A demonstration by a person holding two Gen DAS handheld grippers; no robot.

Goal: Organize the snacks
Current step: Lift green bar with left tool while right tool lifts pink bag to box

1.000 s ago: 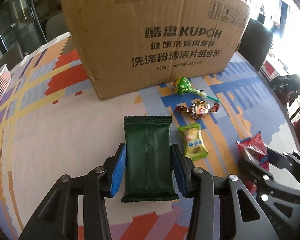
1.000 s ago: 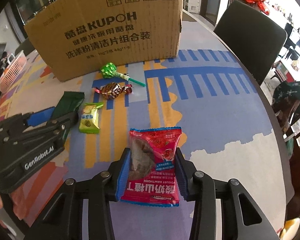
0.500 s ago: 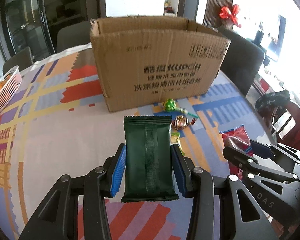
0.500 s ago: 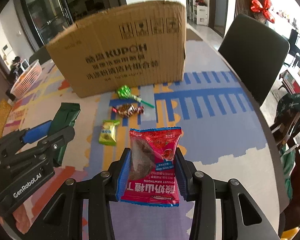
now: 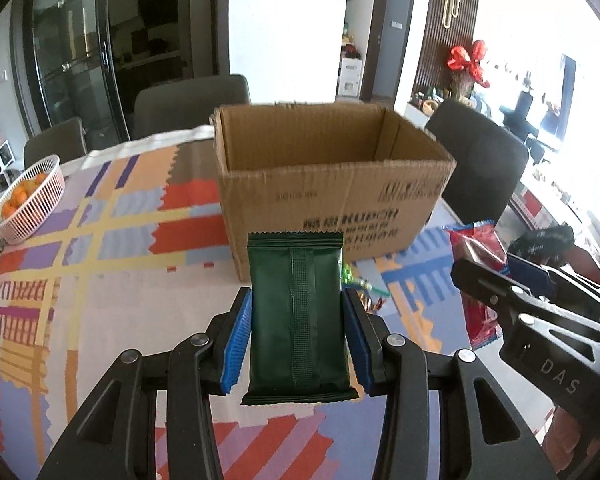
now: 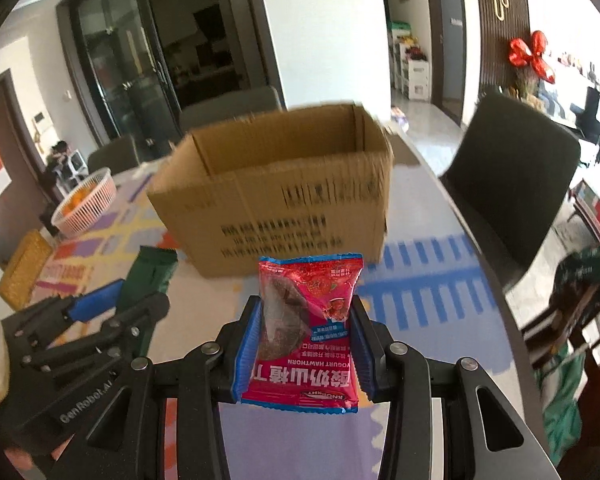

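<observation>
Two packets were off the table, one in each gripper. Between the blue pads of the left gripper [image 5: 298, 336] sat the dark green packet [image 5: 298, 316], clamped by its long edges and standing flat to the lens, its serrated top edge ahead of the fingertips. The right gripper [image 6: 303, 350] was closed the same way on the red hawthorn packet [image 6: 310, 328] (printed label upside down to the camera), with the lower seal hanging behind the pads and the puffed upper half ahead of them.

Just beyond the left fingertips and partly hidden by the green packet, a few small sweets [image 5: 364, 286] lay on the patterned tablecloth [image 5: 100, 300]. Farther ahead of both sets of jaws stood the open cardboard box [image 5: 332, 184], its mouth visible; its floor could not be seen. Off to the left and well beyond the jaws sat a white basket [image 5: 28, 204] of orange fruit.

Judging by this, the carry to the box was the step in hand. Both grips pinched slick, air-filled wrappers only by their sides, so a jolt could let either slide out short of the box. The grippers were also close together, and aiming at one opening could knock them into each other or catch the near wall.
</observation>
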